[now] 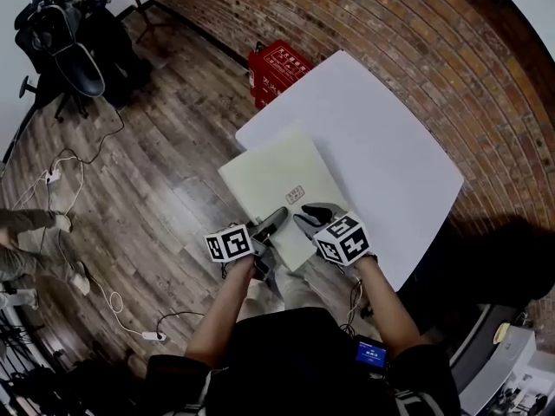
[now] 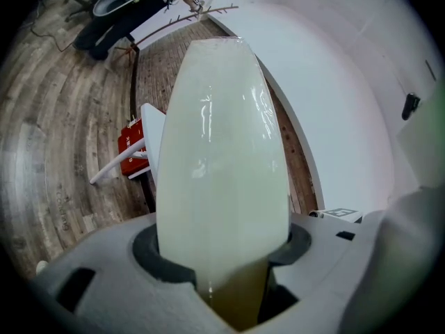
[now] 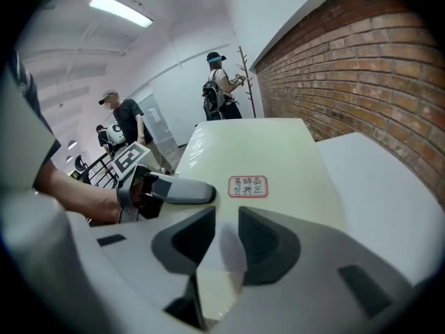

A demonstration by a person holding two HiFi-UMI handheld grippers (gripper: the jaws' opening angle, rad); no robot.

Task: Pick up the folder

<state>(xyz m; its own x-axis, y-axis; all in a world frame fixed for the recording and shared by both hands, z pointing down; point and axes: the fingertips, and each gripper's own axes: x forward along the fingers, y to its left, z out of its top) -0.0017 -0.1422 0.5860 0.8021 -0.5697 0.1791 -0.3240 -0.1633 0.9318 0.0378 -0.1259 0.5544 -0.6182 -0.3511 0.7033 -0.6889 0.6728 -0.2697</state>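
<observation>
A pale cream folder with a small red-framed label hangs tilted over the near corner of the white table. My left gripper is shut on its near edge; in the left gripper view the folder bows upward between the jaws of the left gripper and fills the gap. My right gripper grips the same near edge a little to the right. In the right gripper view, the folder has its edge pinched in the right gripper, with the left gripper close beside it.
A brick wall runs behind the table. On the wooden floor stand a red box by the table's far corner, an office chair at the far left, and cables. Two people stand far off.
</observation>
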